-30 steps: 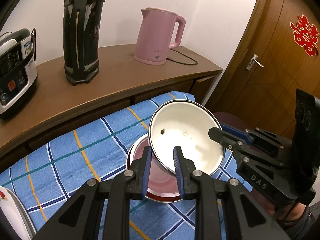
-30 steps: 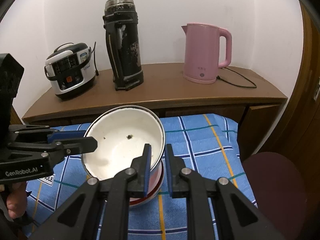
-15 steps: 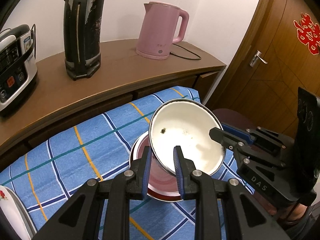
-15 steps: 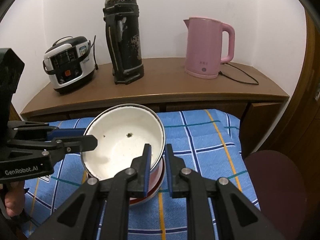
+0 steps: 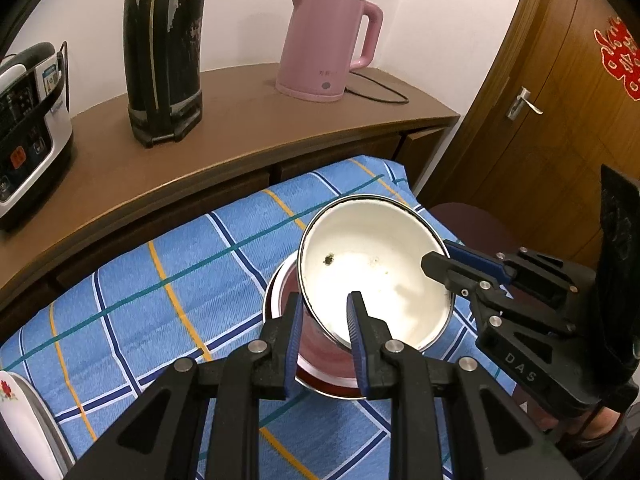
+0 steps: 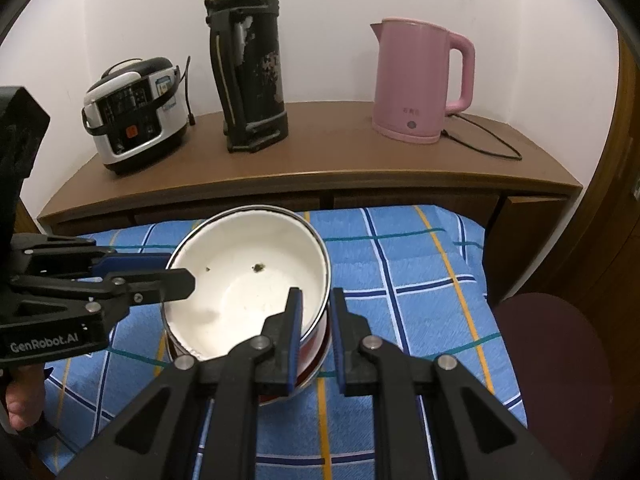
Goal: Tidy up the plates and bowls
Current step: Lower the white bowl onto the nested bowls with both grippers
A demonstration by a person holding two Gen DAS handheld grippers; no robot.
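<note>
Meanwhile, nothing has shifted. Both left tongs (image 5: pixel 323 312) and right tongs (image 6: pixel 316 312) stay clamped on the white enamel bowl's (image 5: pixel 376 268) rim at six o'clock, over the red-lined metal bowl (image 5: pixel 316 364). Nesting remains unfinished.

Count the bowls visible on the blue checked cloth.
2. A white enamel bowl sits tilted, clamped at opposite rim points by the left gripper and right gripper; a red bowl sits beneath it. More could be nested unseen.
</note>
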